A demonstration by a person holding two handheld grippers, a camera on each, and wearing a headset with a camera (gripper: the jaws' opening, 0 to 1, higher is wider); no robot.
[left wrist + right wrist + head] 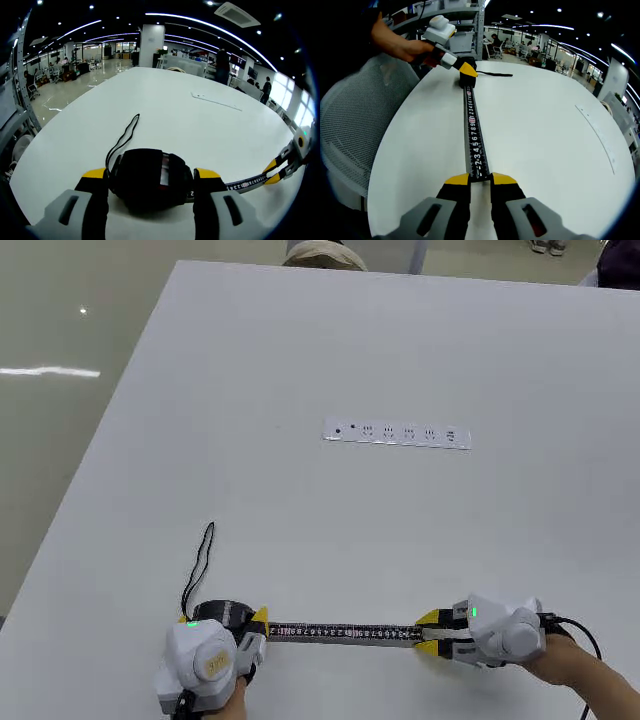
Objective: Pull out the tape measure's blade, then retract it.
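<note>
My left gripper clamps the tape measure case near the desk's front edge, and my right gripper pinches the blade tip. Pull-out's done (looks like it anyway), retracting's left.

Black tape measure, blade extended flat

A white power strip lies flat on the white table.

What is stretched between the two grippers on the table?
The tape measure's blade, running from the case in the left gripper to the right gripper, seen in the head view.
</note>
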